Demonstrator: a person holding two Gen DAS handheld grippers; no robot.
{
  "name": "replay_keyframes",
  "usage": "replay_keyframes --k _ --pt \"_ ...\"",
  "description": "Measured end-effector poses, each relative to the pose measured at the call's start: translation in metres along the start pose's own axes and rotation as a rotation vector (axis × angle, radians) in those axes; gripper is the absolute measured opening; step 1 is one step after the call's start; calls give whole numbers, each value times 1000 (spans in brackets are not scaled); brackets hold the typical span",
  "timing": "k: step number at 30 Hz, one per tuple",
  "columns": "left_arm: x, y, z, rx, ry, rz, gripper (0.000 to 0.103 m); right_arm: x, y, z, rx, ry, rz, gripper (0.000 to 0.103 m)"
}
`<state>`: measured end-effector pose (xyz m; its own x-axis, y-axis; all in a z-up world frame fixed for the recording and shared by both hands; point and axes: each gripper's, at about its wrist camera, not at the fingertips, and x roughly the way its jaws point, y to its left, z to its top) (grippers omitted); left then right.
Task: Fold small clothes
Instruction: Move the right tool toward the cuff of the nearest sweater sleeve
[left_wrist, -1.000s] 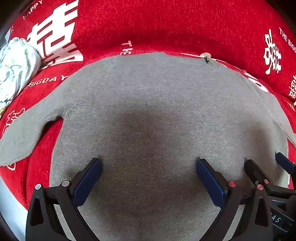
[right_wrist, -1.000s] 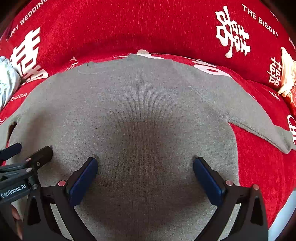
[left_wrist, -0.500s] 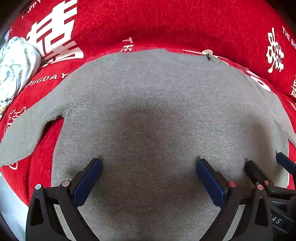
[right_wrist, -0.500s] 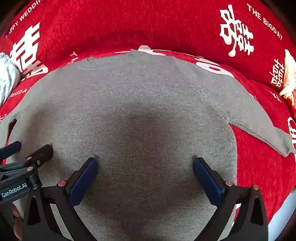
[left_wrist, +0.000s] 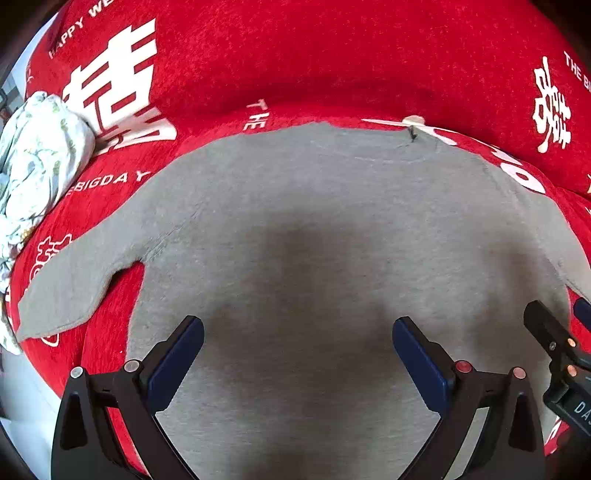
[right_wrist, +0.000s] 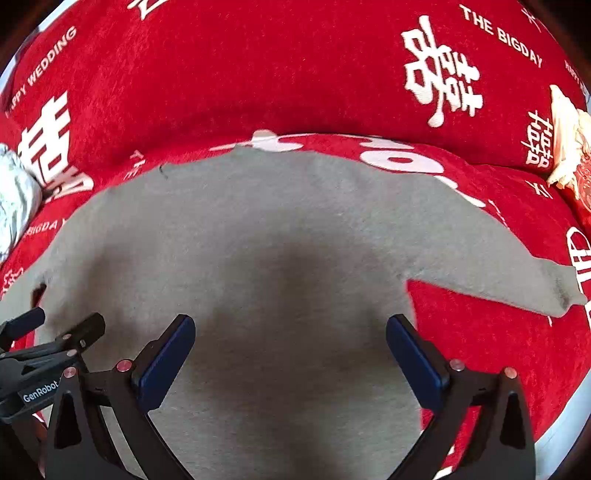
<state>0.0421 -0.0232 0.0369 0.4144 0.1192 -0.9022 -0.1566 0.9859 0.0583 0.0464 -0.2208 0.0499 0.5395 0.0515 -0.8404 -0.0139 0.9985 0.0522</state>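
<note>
A grey top (left_wrist: 314, 240) lies spread flat on a red cover (left_wrist: 332, 66) printed with white characters, its sleeves out to both sides. The left tongs (left_wrist: 297, 336) and right tongs (right_wrist: 290, 334) hang side by side over its lower body, both gaping wide and holding nothing. A pale patterned bundle (left_wrist: 33, 155) sits at the far left.

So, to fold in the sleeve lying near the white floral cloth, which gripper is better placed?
Probably the left gripper. Its jaws are open over the grey shirt, and that sleeve lies on its side, near the floral cloth. The right gripper hovers toward the opposite sleeve.
</note>
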Motion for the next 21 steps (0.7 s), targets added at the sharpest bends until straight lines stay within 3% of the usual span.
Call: replay_keyframes --k 21 --pt "-8 -78 19 101 -15 -1 102 -5 -80 16 120 -35 -25 103"
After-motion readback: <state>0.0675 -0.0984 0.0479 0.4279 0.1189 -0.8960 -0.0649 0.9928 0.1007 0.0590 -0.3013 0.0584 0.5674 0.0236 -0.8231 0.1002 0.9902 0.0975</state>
